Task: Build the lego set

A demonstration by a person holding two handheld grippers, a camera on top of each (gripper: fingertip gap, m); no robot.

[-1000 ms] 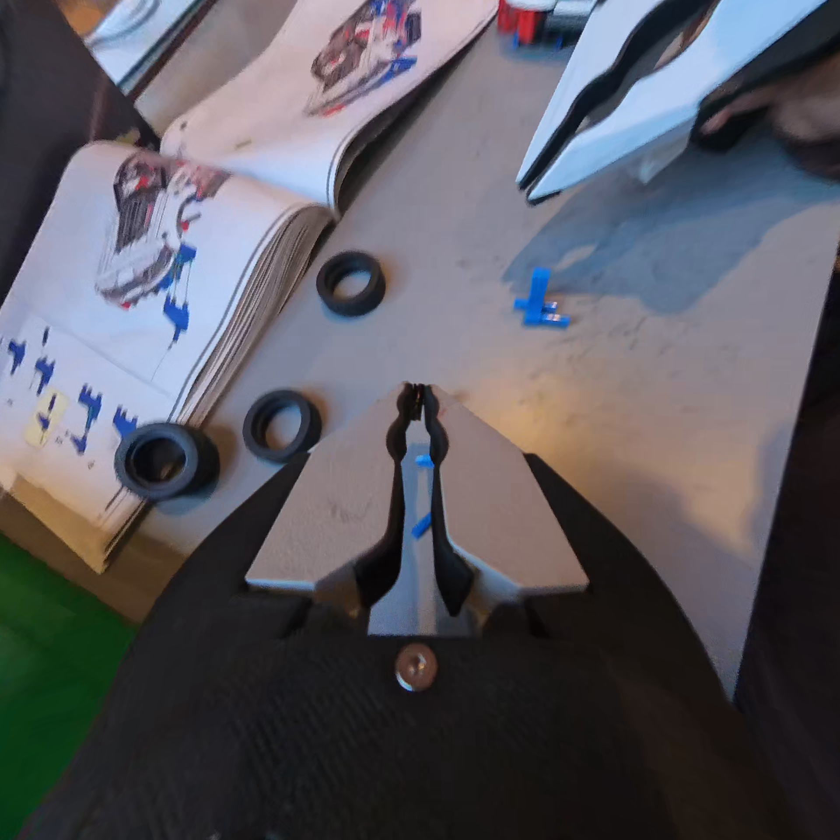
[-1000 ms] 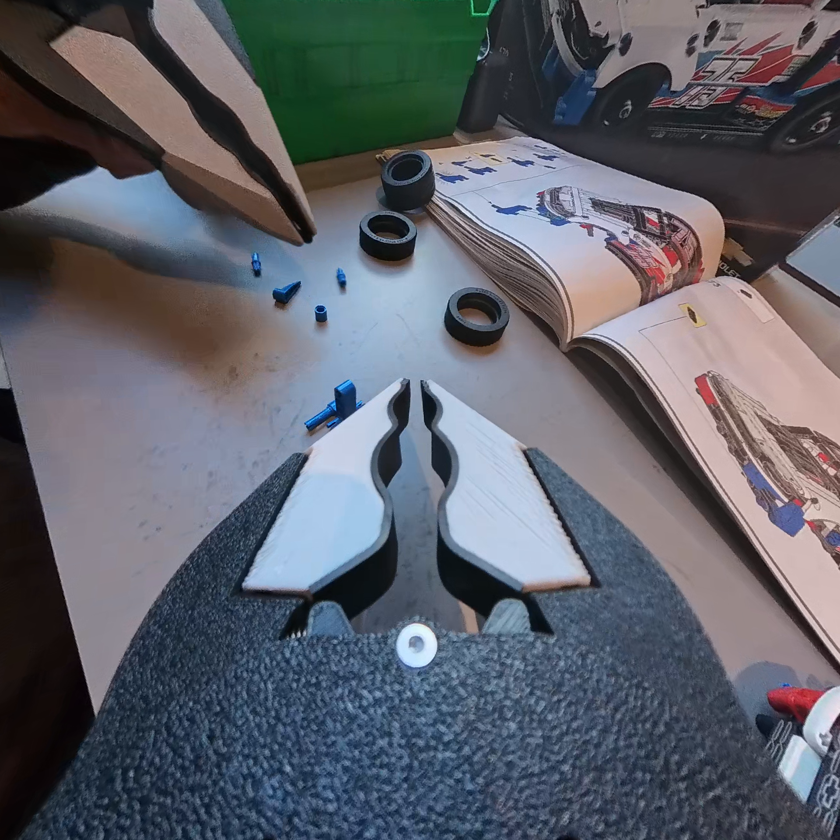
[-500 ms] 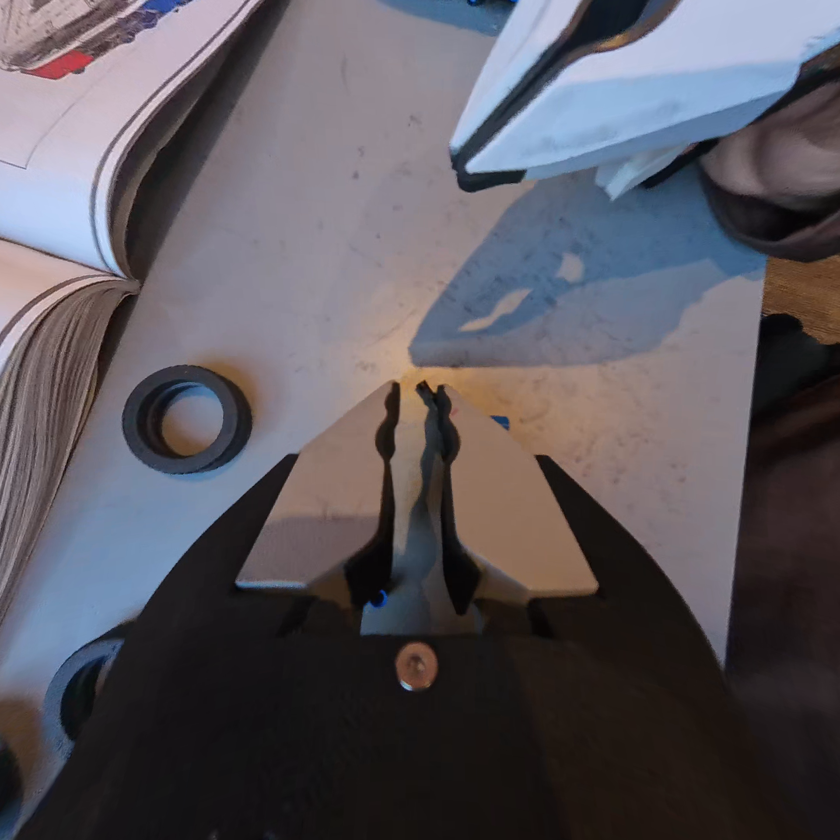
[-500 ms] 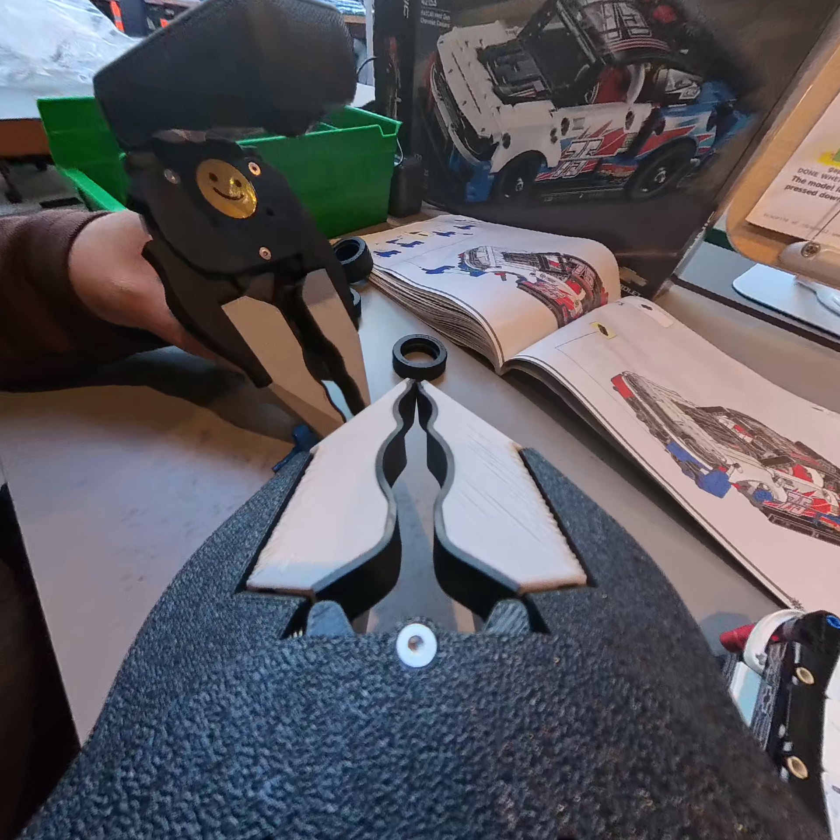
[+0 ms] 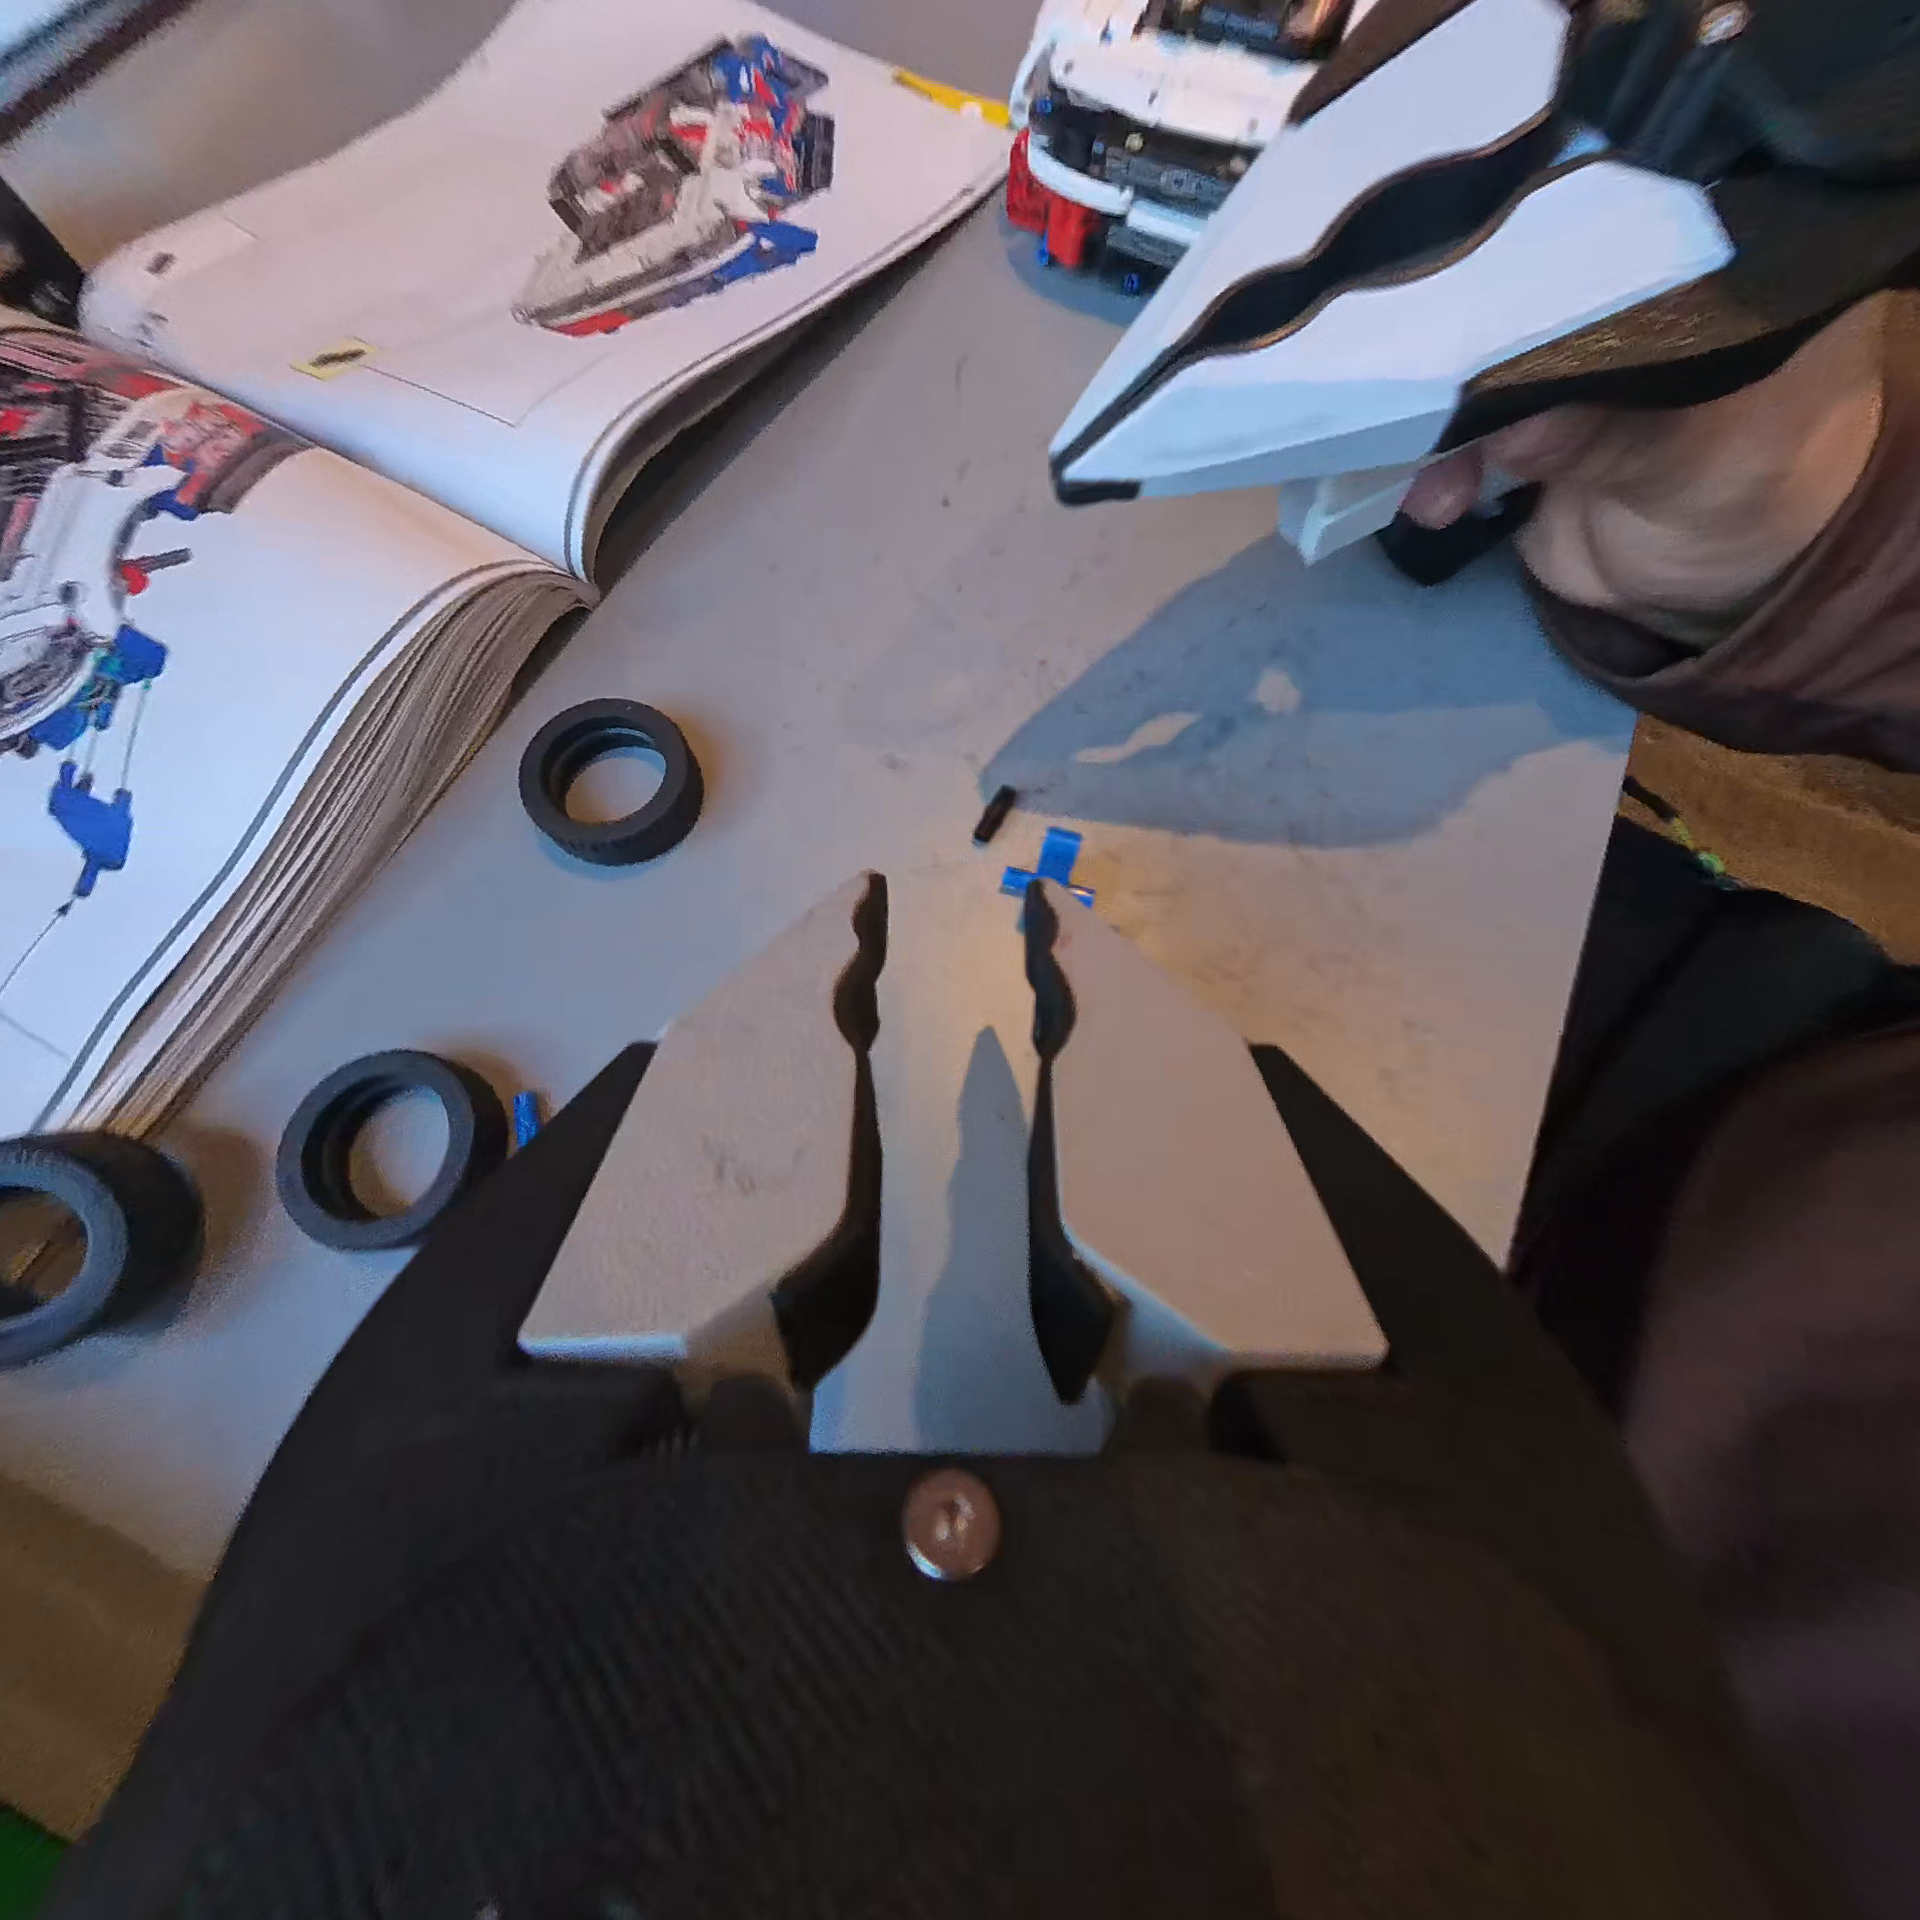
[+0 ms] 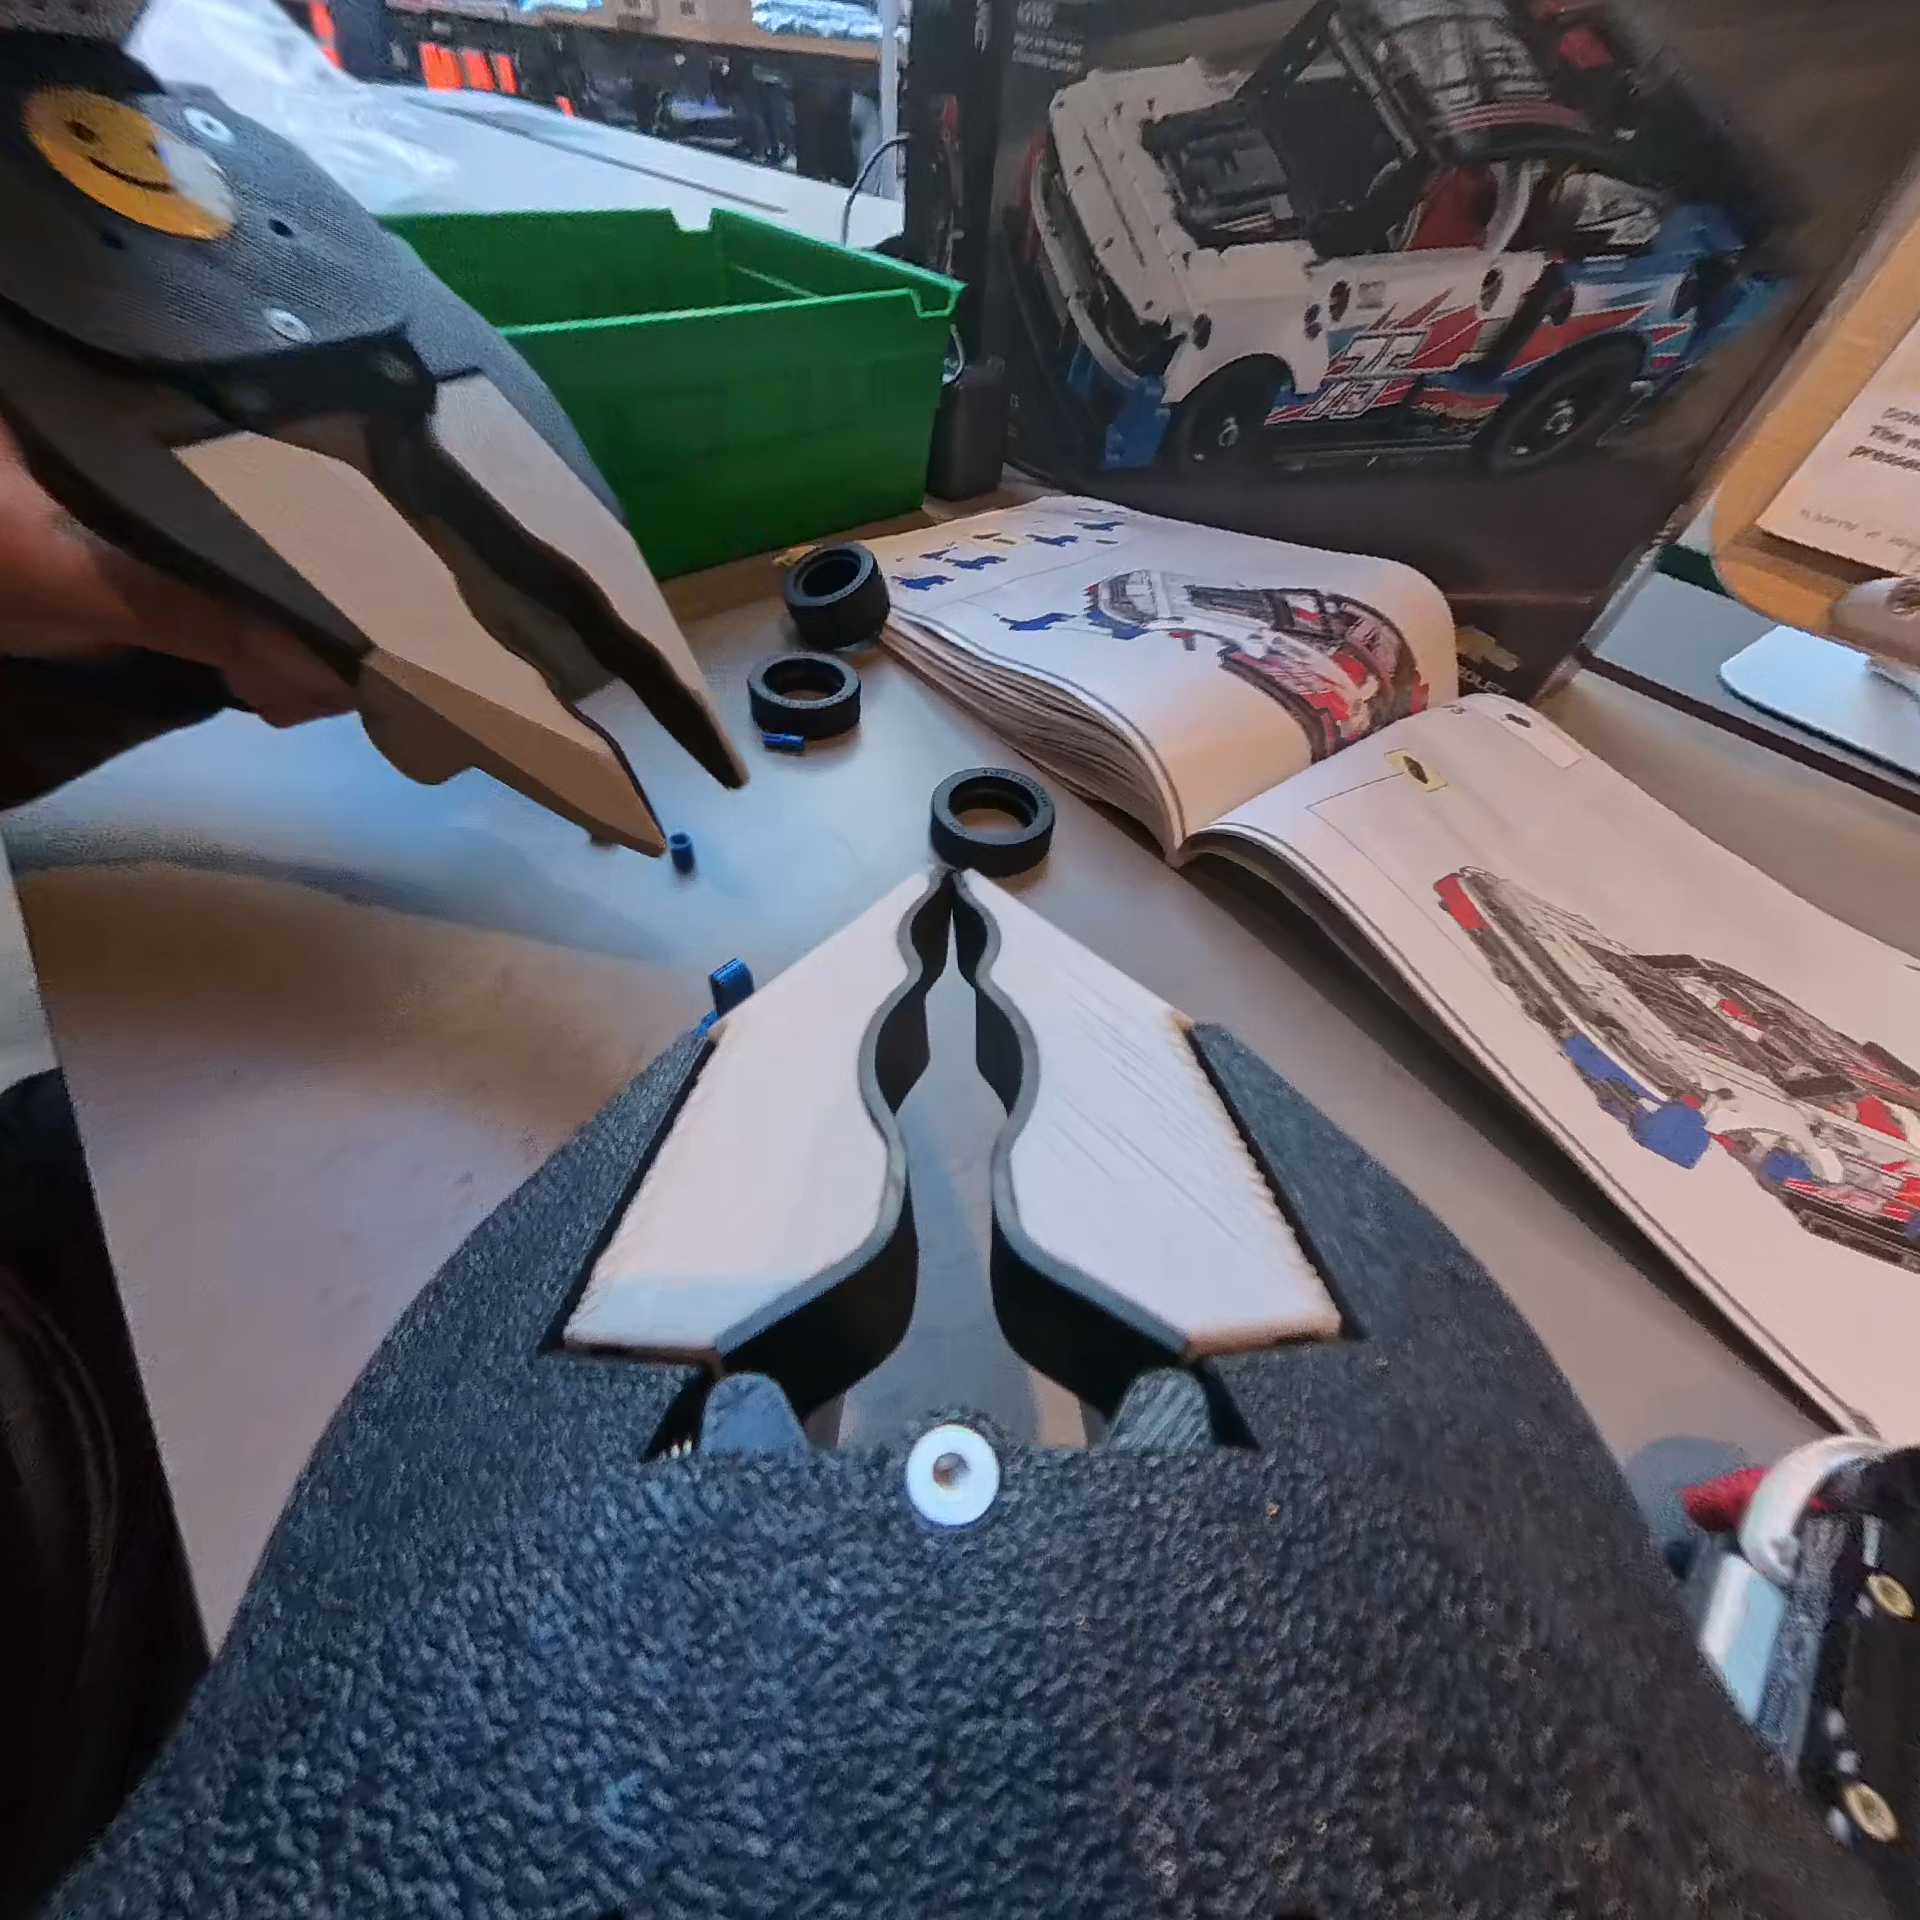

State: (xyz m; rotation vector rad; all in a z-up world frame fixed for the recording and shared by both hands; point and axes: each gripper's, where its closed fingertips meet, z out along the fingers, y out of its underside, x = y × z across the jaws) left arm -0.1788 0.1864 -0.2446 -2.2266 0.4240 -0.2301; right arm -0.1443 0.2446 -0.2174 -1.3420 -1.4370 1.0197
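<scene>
My left gripper [image 5: 956, 891] is open and empty, low over the grey table [image 5: 831, 582]. A blue cross-shaped piece [image 5: 1049, 868] lies at its right fingertip, with a small black pin [image 5: 994, 814] just beyond. My right gripper [image 6: 954, 883] is shut with nothing visible in it, and it hovers above the table; it also shows in the left wrist view [image 5: 1070, 486]. In the right wrist view the left gripper [image 6: 691, 812] stands over a small blue cylinder [image 6: 681, 850]. A blue piece [image 6: 730, 982] sits beside my right gripper's left finger.
Three black tyres [image 5: 610, 781] [image 5: 379, 1148] [image 5: 83, 1247] lie along the open instruction book [image 5: 312, 520]. A blue pin [image 5: 525, 1117] lies by one tyre. The partly built car [image 5: 1132, 135] stands at the far side. A green bin [image 6: 727, 364] and the set's box [image 6: 1351, 260] stand behind. Some 8 cm of space lies between my two pairs of fingers. From the left gripper's tips to the small black pin [image 5: 994, 814] is close to 6 cm.
My left gripper has gone from shut to wide open and pulled back; a black pin now lies ahead of it. My right gripper has closed its small gap and tilted up.
</scene>
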